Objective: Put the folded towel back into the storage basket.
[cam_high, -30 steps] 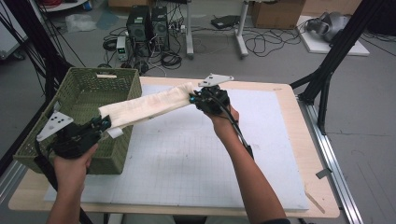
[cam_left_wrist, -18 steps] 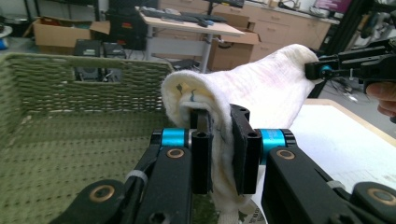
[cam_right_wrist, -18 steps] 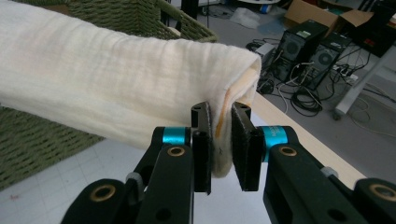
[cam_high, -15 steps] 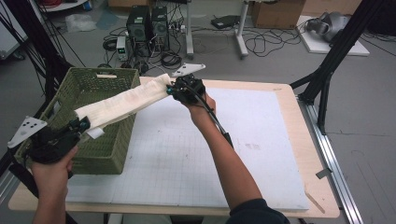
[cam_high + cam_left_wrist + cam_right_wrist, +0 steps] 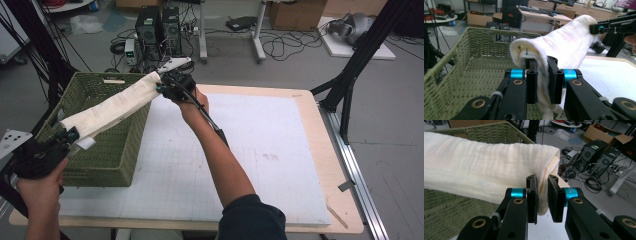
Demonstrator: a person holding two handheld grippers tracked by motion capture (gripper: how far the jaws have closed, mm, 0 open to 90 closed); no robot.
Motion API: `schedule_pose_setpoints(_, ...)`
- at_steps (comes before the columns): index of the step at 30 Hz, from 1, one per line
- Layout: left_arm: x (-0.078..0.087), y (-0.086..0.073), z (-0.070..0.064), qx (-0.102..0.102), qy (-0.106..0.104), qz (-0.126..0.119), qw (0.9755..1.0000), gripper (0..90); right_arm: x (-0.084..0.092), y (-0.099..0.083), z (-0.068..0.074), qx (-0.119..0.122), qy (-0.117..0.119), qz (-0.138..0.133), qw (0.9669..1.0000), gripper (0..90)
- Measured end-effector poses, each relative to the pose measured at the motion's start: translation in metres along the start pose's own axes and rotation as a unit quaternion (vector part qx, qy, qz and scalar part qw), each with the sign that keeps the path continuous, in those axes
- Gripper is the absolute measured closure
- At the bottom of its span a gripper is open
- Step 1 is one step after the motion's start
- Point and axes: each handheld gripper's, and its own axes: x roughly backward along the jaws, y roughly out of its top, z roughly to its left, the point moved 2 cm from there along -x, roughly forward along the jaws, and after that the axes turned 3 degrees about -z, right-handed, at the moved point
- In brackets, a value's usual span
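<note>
Cream folded cloth (image 5: 112, 102) is held stretched above the green woven basket (image 5: 120, 145) at the tabletop's left edge, each end pinched between nearly closed jaws: the left gripper (image 5: 541, 75) over the basket's near left corner, the right gripper (image 5: 161, 87) over its far right corner. The carrying step is judged in hand; lowering into the basket, then releasing both ends, is called for next.

towel (image 5: 112, 104) over basket (image 5: 107, 157), 8-to-2 o'clock | basket on table (image 5: 280, 150), 9 o'clock edge | computers (image 5: 159, 27) 12 o'clock behind
</note>
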Motion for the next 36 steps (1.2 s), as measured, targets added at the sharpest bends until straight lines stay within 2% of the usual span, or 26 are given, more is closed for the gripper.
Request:
schedule_pose_setpoints(11, 0.011, -0.004, 0.021, 0.01, 0.037, -0.007, 0.9993, 79.9, -0.039, 0.022, 0.017, 0.02, 0.013, 0.012, 0.9997, 79.9)
schedule_pose_setpoints(16, 0.015, -0.005, 0.03, 0.017, 0.047, -0.01, 0.9987, 79.9, -0.058, 0.026, 0.025, 0.027, 0.019, 0.017, 0.9993, 79.9)
schedule_pose_setpoints(26, 0.015, -0.006, 0.041, 0.018, 0.061, -0.01, 0.9979, 79.7, -0.087, 0.029, 0.034, 0.027, 0.024, 0.022, 0.9991, 79.8)
schedule_pose_setpoints(31, 0.013, -0.006, 0.046, 0.012, 0.07, -0.005, 0.9975, 78.6, -0.099, 0.031, 0.036, 0.012, 0.022, 0.019, 0.9995, 79.8)
schedule_pose_setpoints(33, 0.01, -0.004, 0.049, 0.015, 0.068, 0.002, 0.9976, 73.1, -0.104, 0.031, 0.039, 0.016, 0.018, 0.022, 0.9995, 79.7)
schedule_pose_setpoints(34, 0.007, -0.003, 0.051, 0.022, 0.067, 0.006, 0.9975, 64.7, -0.107, 0.03, 0.041, 0.019, 0.012, 0.028, 0.9994, 78.0)
schedule_pose_setpoints(36, 0.005, 0.0, 0.054, 0.029, 0.074, 0.002, 0.9968, 48.3, -0.114, 0.026, 0.04, 0.023, 0.006, 0.044, 0.9987, 65.6)
